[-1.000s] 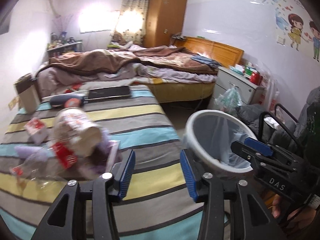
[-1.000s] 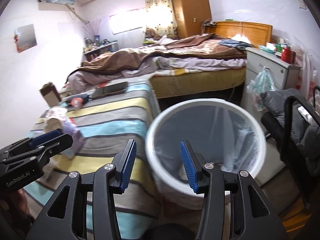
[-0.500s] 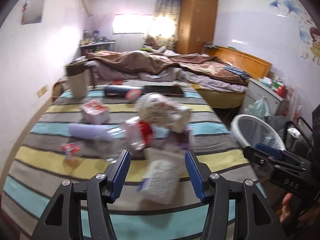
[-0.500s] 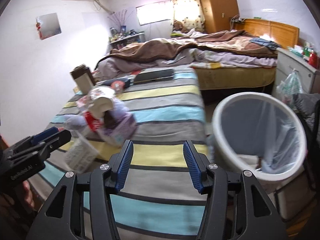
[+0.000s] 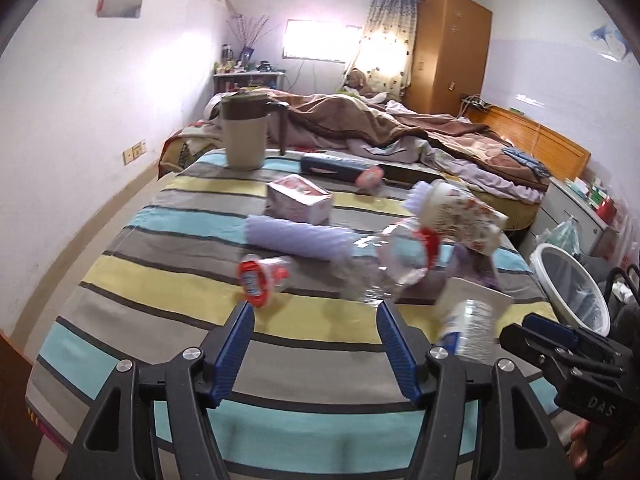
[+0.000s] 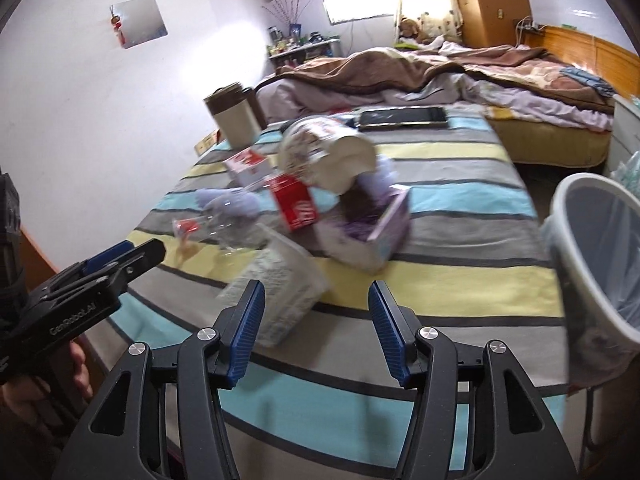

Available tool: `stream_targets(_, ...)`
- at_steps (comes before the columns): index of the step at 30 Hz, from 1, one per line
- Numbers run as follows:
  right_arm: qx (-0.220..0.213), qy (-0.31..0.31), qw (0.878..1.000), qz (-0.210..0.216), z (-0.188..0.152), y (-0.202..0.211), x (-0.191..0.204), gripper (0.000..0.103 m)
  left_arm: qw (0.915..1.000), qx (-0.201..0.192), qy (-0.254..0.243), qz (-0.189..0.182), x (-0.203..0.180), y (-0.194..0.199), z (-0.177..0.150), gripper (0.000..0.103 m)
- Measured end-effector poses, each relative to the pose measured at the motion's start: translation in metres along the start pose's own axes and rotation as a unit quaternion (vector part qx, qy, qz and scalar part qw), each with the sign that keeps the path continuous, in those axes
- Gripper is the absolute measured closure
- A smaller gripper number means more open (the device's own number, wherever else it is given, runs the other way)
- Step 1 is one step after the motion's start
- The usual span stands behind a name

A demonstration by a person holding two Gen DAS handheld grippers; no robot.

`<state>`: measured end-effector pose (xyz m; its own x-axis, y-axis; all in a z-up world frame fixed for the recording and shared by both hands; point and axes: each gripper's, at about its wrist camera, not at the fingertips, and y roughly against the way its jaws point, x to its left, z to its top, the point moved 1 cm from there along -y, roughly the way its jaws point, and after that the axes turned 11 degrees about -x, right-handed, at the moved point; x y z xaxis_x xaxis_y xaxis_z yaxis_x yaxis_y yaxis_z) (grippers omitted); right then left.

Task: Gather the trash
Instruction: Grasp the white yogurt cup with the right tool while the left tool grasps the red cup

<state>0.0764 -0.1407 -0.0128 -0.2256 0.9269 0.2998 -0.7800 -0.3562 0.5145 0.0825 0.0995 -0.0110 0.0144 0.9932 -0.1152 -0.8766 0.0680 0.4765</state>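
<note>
Trash lies on the striped table (image 5: 160, 280): a clear plastic bottle with a red label (image 5: 392, 260), a small cup with a red lid (image 5: 260, 280), a patterned paper cup (image 5: 460, 216), a white packet (image 5: 468, 320), a purple roll (image 5: 296, 236) and a red-white carton (image 5: 298, 200). My left gripper (image 5: 314, 312) is open and empty just before the bottle. My right gripper (image 6: 316, 296) is open and empty; the white packet (image 6: 276, 284) lies by its left finger. The white bin (image 6: 596, 256) stands at the table's right edge.
A beige lidded jug (image 5: 244, 132) stands at the table's far left. A dark tablet (image 6: 402, 116) and a dark case (image 5: 336, 166) lie at the far end. An open purple box (image 6: 380, 228) is mid-table. A bed (image 5: 400, 128) is behind, a white cabinet (image 5: 580, 208) to the right.
Both grippers have swung left, away from the bin and toward the trash on the table. Both stay open and empty.
</note>
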Motion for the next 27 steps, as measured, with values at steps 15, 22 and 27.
stream_targets(15,0.037,-0.025,0.999,-0.024,-0.001,-0.031,0.018,0.040,0.9991,0.042,-0.004,0.005,0.044,-0.050,0.007,0.038)
stream_targets(22,0.057,-0.007,0.997,-0.050,-0.002,-0.044,0.020,0.035,0.9980,0.062,-0.002,0.011,0.049,-0.078,0.010,0.038)
stream_targets(27,0.059,-0.002,0.996,-0.060,-0.002,-0.049,0.017,0.035,0.9970,0.076,0.010,0.005,0.055,-0.090,0.011,0.038)
